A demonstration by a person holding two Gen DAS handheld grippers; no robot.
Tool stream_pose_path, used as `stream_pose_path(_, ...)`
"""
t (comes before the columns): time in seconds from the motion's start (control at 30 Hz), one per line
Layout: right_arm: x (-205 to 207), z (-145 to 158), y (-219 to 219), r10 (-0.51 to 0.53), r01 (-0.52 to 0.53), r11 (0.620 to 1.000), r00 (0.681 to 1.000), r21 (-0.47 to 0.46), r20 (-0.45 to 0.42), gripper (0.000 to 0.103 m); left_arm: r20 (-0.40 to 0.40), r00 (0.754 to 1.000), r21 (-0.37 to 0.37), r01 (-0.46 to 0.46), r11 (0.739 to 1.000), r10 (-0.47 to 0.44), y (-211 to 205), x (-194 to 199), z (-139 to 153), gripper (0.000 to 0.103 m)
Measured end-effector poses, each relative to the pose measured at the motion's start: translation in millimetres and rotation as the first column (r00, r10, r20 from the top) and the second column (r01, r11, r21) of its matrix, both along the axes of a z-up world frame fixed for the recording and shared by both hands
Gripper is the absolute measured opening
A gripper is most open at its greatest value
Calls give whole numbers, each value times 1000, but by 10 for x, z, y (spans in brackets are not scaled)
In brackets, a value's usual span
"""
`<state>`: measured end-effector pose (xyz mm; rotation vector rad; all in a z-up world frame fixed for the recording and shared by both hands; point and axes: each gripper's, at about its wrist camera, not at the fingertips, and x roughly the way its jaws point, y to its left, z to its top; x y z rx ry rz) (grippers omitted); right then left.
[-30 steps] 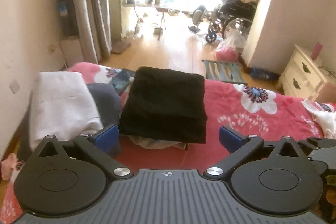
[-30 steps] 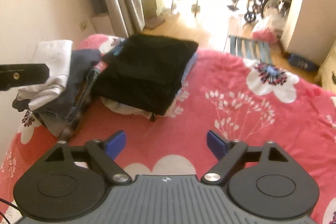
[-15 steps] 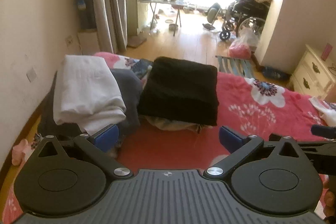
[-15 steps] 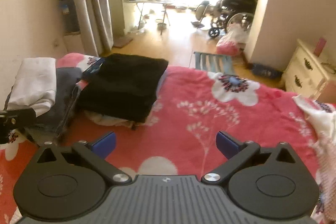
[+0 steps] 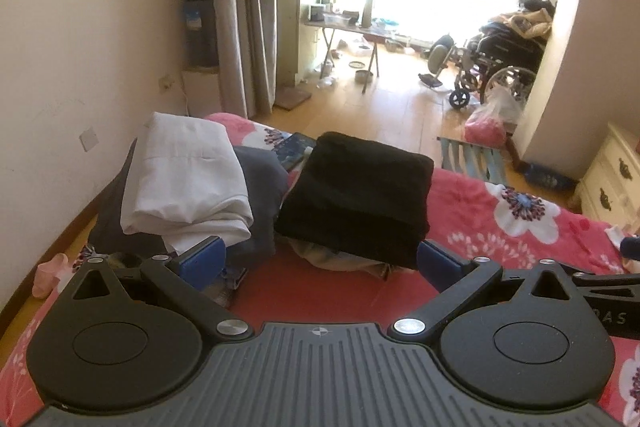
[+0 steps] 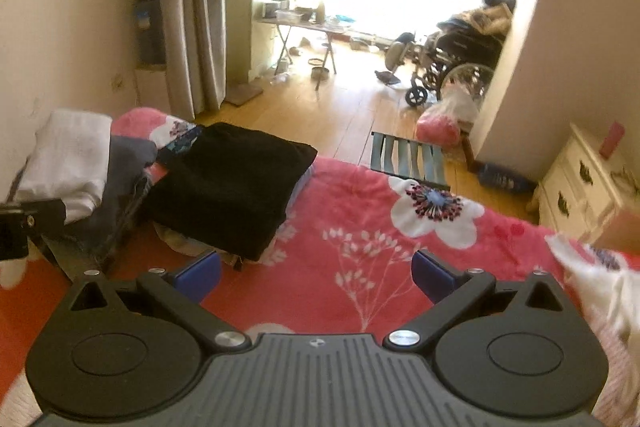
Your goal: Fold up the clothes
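The folded black garment lies near the far edge of the bed, on top of a paler crumpled piece that peeks out under its near edge. It sits just ahead of the left gripper, whose blue-tipped fingers stand wide apart with nothing between them, and ahead and to the left of the right gripper. The right gripper's jaws are likewise spread wide and have just been opening; only the red floral bedspread shows between them.

Just beside the black garment, toward the bed's far left corner, a folded white cloth rests on a dark grey pile. A dark patterned item is wedged between the two stacks, too hidden to identify.

At the bed's right edge a white, patterned fabric is blurred and cut off by the frame. The window beyond is washed out by glare.
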<state>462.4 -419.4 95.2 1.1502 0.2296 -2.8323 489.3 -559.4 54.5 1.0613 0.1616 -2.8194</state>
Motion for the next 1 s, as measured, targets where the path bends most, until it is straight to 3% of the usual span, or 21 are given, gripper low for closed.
stream_pose_path(0.27,-47,-119,-142,23,-31,996,995,82,96,103,17,1000,11,-5,1000,5,9,-11,9,103)
stream_pose_path(0.57,-81,-170,-283,-55,48,997,989,54,134,103,94,995,-95,22,995,-13,46,-18,-95,103)
stream_pose_path(0.77,-94,-253,-341,-93,84,995,977,56,191,103,188,982,-44,-21,999,29,-57,-75,-199,103)
stream_pose_path(1.0,-104,-263,-340,-140,130,990,968,59,208,103,210,977,-17,-21,1000,24,-36,-58,-255,103)
